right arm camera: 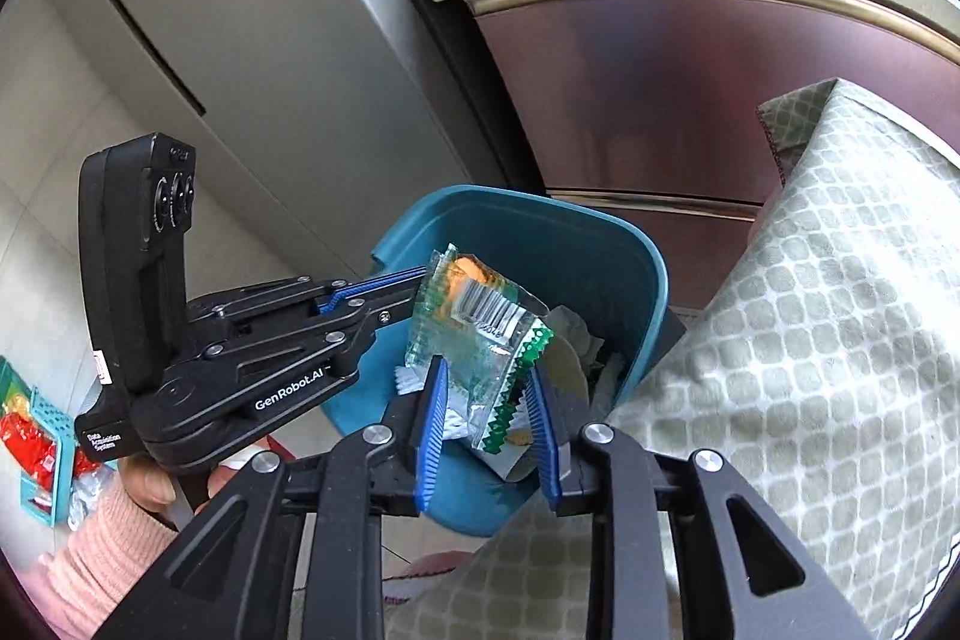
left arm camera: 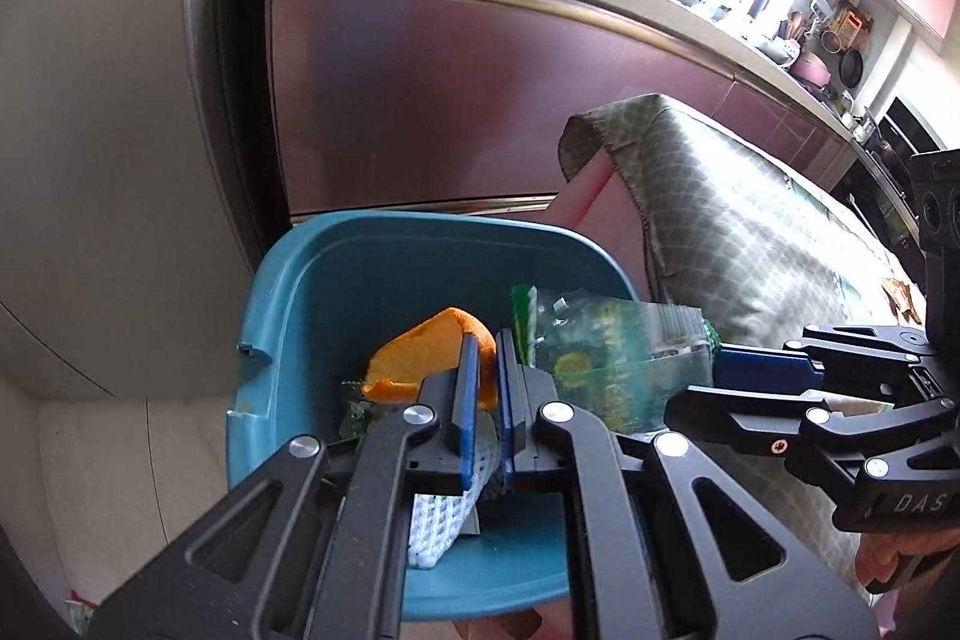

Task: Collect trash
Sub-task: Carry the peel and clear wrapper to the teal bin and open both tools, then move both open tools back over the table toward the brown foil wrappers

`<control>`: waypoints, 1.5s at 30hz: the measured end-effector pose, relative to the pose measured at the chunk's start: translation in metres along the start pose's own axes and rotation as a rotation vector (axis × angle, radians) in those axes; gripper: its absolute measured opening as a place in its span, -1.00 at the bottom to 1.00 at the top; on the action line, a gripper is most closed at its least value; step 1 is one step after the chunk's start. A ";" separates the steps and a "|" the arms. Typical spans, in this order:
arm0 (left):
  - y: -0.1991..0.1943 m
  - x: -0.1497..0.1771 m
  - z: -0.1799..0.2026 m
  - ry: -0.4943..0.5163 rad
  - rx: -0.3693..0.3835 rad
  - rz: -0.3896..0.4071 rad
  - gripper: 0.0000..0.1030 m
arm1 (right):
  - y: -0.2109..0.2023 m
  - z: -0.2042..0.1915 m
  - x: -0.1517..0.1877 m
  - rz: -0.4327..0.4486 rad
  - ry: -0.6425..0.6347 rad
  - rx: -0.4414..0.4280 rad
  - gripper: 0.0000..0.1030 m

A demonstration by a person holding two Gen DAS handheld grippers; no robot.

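Note:
A blue bin [left arm camera: 420, 229] stands on the floor beside a cloth-covered table, with a white foam net [left arm camera: 447, 514] and crumpled scraps inside. My left gripper [left arm camera: 486, 343] hovers over the bin, shut on a piece of orange peel [left arm camera: 414, 358]. From the right, my right gripper [right arm camera: 489, 400] reaches over the same bin [right arm camera: 657, 280]. A clear and green snack wrapper [right arm camera: 480, 328] hangs between its blue pads, which stand apart from it on the left side. The wrapper [left arm camera: 606, 364] looks blurred in the left wrist view. The left gripper [right arm camera: 393, 289] shows at the left, its tips behind the wrapper.
The table under a green patterned cloth [right arm camera: 810, 310] crowds the bin's right side. A dark red cabinet front [left arm camera: 450, 100] rises behind the bin, with a grey fridge [right arm camera: 252, 40] to the left. A teal basket of red packets [right arm camera: 36, 436] lies on the floor. A pink sleeve [right arm camera: 102, 544] holds the left gripper.

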State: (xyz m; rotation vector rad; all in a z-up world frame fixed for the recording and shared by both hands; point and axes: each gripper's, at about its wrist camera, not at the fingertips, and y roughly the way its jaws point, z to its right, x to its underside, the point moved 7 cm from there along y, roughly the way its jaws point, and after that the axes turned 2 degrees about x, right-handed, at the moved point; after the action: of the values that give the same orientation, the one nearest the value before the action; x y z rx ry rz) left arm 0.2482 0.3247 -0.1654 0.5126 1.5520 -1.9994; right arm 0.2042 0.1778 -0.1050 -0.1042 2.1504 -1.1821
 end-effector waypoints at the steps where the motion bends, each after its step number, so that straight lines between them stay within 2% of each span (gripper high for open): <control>1: 0.003 0.000 -0.001 -0.007 -0.002 -0.003 -0.86 | 0.002 0.001 -0.001 -0.003 0.006 0.002 -0.44; 10: 0.015 -0.005 0.005 -0.009 0.008 0.000 -0.85 | 0.007 0.004 -0.006 0.014 0.037 -0.022 -0.39; 15: 0.004 -0.004 0.024 0.013 0.043 0.027 -0.84 | -0.012 0.006 0.001 0.046 0.041 -0.049 -0.39; 20: -0.018 -0.006 0.056 0.068 0.097 0.073 -0.72 | -0.044 0.013 0.015 0.096 0.053 -0.067 -0.38; 26: -0.047 -0.004 0.111 0.158 0.182 0.123 -0.58 | -0.096 0.031 0.043 0.175 0.082 -0.064 -0.27; 31: -0.063 0.002 0.170 0.245 0.266 0.136 -0.44 | -0.138 0.058 0.069 0.235 0.128 -0.030 -0.26; 38: -0.055 0.018 0.260 0.344 0.375 0.095 -0.37 | -0.197 0.112 0.110 0.319 0.240 0.057 -0.25; 45: -0.038 0.038 0.341 0.418 0.455 0.026 -0.24 | -0.249 0.181 0.153 0.390 0.378 0.162 -0.23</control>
State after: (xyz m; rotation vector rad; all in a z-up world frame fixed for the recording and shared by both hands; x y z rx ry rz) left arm 0.2067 -0.0044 -0.0714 1.1866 1.2860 -2.3367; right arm 0.1337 -0.1555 -0.0571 0.6277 2.2381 -1.2033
